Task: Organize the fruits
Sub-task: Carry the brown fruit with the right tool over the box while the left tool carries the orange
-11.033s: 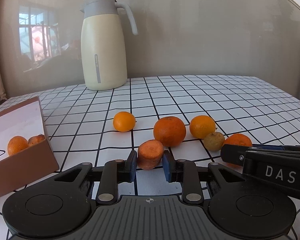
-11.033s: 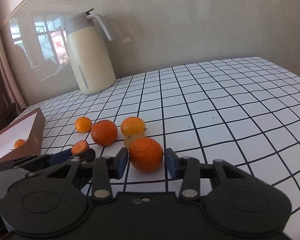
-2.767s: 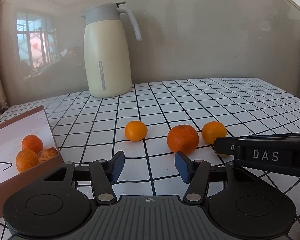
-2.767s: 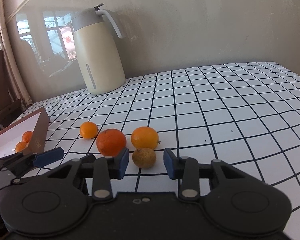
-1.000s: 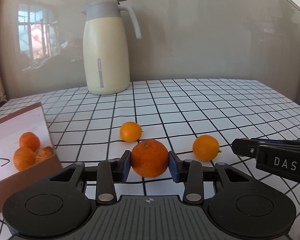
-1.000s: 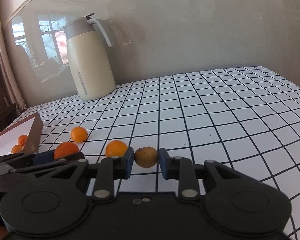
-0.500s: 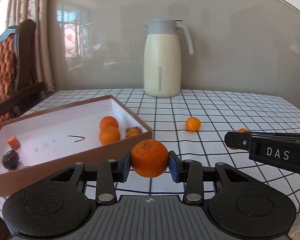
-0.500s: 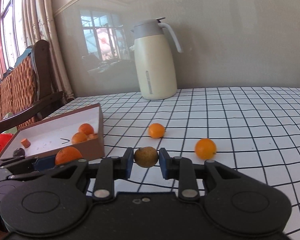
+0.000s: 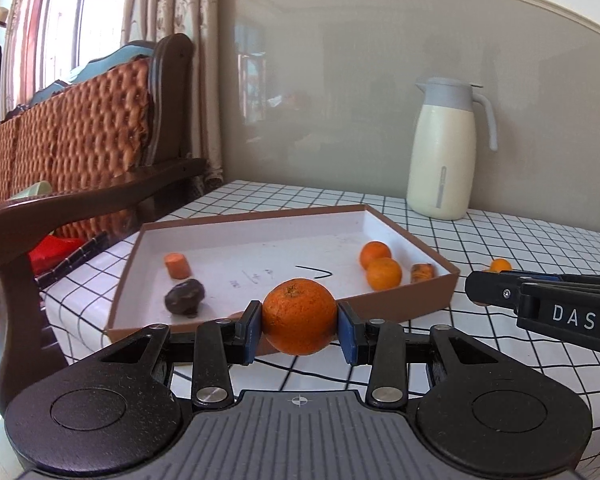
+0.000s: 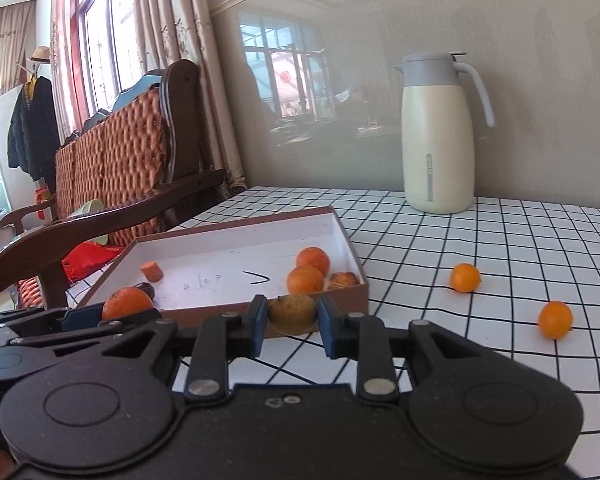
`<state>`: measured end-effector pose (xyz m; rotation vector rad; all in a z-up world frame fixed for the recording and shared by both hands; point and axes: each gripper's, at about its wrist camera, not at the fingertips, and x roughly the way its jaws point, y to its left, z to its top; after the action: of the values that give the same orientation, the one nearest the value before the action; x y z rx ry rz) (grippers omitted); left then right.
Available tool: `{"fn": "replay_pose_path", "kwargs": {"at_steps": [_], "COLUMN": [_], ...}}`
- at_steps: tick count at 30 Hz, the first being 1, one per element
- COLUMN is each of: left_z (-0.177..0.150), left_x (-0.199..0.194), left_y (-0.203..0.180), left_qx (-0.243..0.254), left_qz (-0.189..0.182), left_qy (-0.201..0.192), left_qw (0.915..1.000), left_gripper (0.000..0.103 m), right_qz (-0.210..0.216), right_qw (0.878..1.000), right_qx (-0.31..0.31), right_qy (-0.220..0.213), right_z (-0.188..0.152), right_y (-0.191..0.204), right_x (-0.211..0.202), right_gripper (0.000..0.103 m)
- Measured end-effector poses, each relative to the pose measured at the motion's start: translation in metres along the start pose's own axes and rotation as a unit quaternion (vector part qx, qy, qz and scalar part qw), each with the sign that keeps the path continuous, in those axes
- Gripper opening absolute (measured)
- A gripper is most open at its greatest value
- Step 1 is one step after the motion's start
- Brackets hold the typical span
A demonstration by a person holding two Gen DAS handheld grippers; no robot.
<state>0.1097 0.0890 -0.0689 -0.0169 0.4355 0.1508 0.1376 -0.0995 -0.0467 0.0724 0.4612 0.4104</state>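
Observation:
My left gripper (image 9: 299,327) is shut on a large orange (image 9: 299,316), held just in front of the near wall of the brown box (image 9: 400,305). My right gripper (image 10: 293,326) is shut on a small yellow-brown fruit (image 10: 293,311), also just short of the box (image 10: 346,294). The box holds two oranges (image 9: 383,273), a dried brown piece (image 9: 422,271), a carrot chunk (image 9: 177,265) and a dark fruit (image 9: 184,296). Two small oranges (image 10: 465,277) (image 10: 555,319) lie on the checked tablecloth to the right.
A cream thermos jug (image 9: 446,152) stands at the back of the table by the wall. A wooden chair with a woven back (image 9: 72,152) stands close to the table's left edge. The right gripper's body (image 9: 548,308) reaches in from the right of the left wrist view.
Both grippers have swung left with their fruit and moved closer to the box. The box now fills the middle of both views.

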Motion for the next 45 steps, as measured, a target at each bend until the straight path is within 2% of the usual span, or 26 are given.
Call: {"fn": "replay_pose_path", "kwargs": {"at_steps": [9,19,27,45], "left_z": [0.007,0.017,0.023,0.036], "left_x": [0.0,0.004,0.012,0.059], "left_y": [0.034,0.049,0.058,0.07], "left_qx": [-0.022,-0.029,-0.032,-0.038], "left_qz": [0.034,0.05,0.059,0.077], "left_qy": [-0.011,-0.02,-0.024,-0.014], "left_qw": [0.9991,0.9981,0.9974,0.9962], "left_gripper": [0.04,0.04,0.04,0.04], "right_qz": [0.026,0.035,0.028,0.012], "right_qw": [0.999,0.999,0.999,0.999], "right_qx": [-0.019,-0.023,-0.032,-0.033], "right_qy": [-0.005,-0.013,-0.018,-0.01], "right_z": [0.009,0.02,0.026,0.041], "right_y": [0.028,0.037,0.039,0.024], "right_x": [0.009,0.02,0.031,0.078], "right_gripper": [0.019,0.019,0.019,0.019]}}
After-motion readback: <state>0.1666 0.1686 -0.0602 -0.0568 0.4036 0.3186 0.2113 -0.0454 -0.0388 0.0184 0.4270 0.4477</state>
